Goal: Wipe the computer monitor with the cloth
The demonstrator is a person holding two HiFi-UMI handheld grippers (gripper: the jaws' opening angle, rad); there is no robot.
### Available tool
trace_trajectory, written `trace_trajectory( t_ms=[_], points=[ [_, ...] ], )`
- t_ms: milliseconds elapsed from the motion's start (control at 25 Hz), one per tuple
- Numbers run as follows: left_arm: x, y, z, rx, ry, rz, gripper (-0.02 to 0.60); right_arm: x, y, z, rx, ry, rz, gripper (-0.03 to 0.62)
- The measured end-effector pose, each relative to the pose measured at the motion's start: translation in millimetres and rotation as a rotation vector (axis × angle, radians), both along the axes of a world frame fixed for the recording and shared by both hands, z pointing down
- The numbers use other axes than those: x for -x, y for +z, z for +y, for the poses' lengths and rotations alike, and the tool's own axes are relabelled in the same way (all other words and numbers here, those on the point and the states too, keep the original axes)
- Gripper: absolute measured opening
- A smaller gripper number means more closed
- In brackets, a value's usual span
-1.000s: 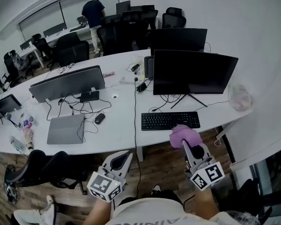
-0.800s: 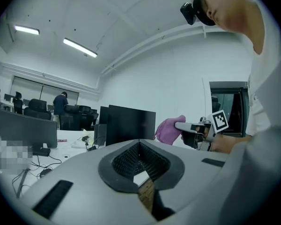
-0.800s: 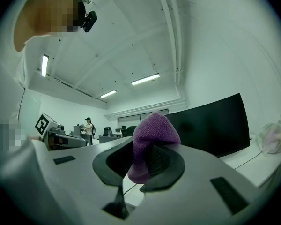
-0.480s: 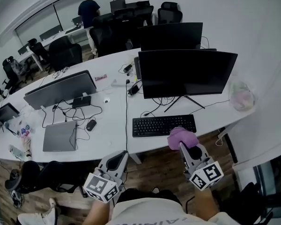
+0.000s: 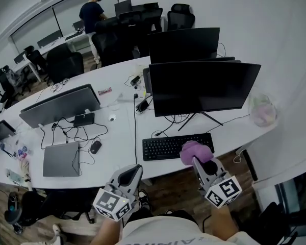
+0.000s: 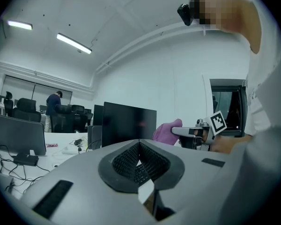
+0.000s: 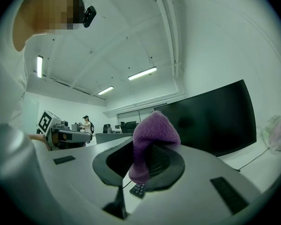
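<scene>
A black computer monitor (image 5: 203, 87) stands on the white desk (image 5: 120, 137), with a black keyboard (image 5: 176, 146) in front of it. My right gripper (image 5: 196, 154) is shut on a purple cloth (image 5: 195, 151), held just before the desk's front edge near the keyboard's right end. The cloth (image 7: 152, 142) bulges from the jaws in the right gripper view, with the monitor (image 7: 214, 121) to its right. My left gripper (image 5: 131, 174) hangs below the desk edge, shut and holding nothing. In the left gripper view the monitor (image 6: 129, 123) and the cloth (image 6: 167, 131) show ahead.
A second monitor (image 5: 183, 44) stands behind the first. To the left lie a closed laptop (image 5: 61, 158), a mouse (image 5: 95, 147), cables and another screen (image 5: 60, 105). A plastic bag (image 5: 262, 111) sits at the desk's right end. A person (image 5: 93, 15) stands far back among office chairs.
The view has shifted closer to the desk and monitor. My right gripper with the cloth has moved a little forward toward the keyboard. The left gripper stays low.
</scene>
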State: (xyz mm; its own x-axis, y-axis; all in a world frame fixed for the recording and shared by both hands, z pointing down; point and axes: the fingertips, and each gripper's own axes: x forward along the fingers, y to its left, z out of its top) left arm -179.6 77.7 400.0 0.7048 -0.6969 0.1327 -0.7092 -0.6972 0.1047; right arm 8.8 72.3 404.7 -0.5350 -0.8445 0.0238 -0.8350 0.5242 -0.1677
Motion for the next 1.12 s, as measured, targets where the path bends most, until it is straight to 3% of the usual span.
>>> trace_trajectory(
  t_ms=[560,1120],
  points=[
    [58,4,-103,0.006,0.049,0.063,0.007,84,0,-86,0.029,-0.017,0.099,0.055],
    [109,34,-158,0.090,0.109,0.134,0.007,144,14,-139,0.090,0.054,0.159,0.055]
  ],
)
